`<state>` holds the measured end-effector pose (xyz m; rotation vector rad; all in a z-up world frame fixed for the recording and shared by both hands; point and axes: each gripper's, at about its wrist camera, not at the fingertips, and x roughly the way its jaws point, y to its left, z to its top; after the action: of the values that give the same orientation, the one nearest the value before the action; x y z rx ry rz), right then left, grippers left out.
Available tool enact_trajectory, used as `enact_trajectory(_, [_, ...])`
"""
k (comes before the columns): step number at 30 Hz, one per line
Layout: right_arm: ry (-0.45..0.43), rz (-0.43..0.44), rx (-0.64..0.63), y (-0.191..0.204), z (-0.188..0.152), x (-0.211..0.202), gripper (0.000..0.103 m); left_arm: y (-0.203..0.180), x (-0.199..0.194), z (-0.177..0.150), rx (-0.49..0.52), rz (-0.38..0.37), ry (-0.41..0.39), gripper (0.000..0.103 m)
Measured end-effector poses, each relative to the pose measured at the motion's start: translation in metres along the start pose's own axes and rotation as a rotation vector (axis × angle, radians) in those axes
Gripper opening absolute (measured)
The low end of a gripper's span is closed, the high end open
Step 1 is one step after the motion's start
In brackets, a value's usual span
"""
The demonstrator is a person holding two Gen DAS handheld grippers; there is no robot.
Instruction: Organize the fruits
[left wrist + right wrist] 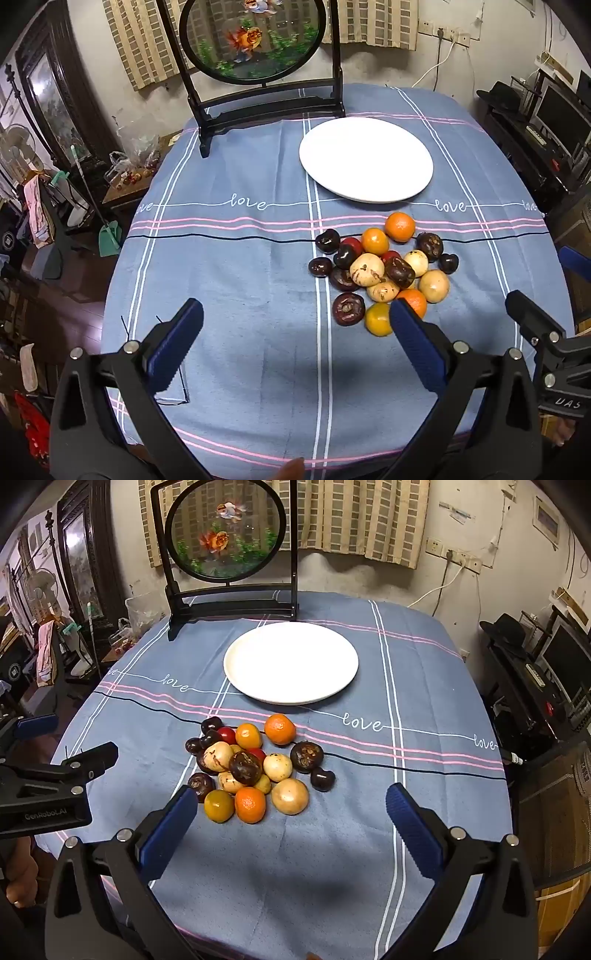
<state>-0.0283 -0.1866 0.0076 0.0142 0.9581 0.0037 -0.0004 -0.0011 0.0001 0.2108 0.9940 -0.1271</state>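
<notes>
A heap of small fruits (pixel 384 271) (pixel 251 768) lies on the blue tablecloth: orange ones, dark purple ones, pale yellow ones and a few red ones. Behind it sits an empty white plate (pixel 365 158) (pixel 291 662). My left gripper (pixel 295 314) hangs open above the cloth, left of and nearer than the heap, its right finger overlapping an orange fruit in the picture. My right gripper (pixel 291 801) is open too, just in front of the heap, nothing between its fingers. Each gripper shows at the edge of the other's view.
A round fish-picture screen on a black stand (pixel 255 40) (pixel 225 535) rises at the table's far edge. The round table (pixel 236 280) drops off at left and right. Cluttered furniture surrounds it, with a dark shelf (pixel 535 686) to the right.
</notes>
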Motion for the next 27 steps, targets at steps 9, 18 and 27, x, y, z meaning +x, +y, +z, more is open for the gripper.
enact_trajectory(9, [0.002,0.003,0.007,-0.003,0.002,0.0,0.102,-0.006,0.002,0.001,-0.001,-0.008,0.005,0.101])
enact_trajectory(18, [-0.009,0.01,0.011,0.0,0.0,-0.001,0.102,-0.005,0.0,0.004,0.003,-0.022,-0.001,0.101])
enact_trajectory(27, [-0.01,0.011,0.011,0.0,0.0,-0.001,0.102,-0.003,-0.001,0.005,-0.002,-0.028,-0.002,0.101])
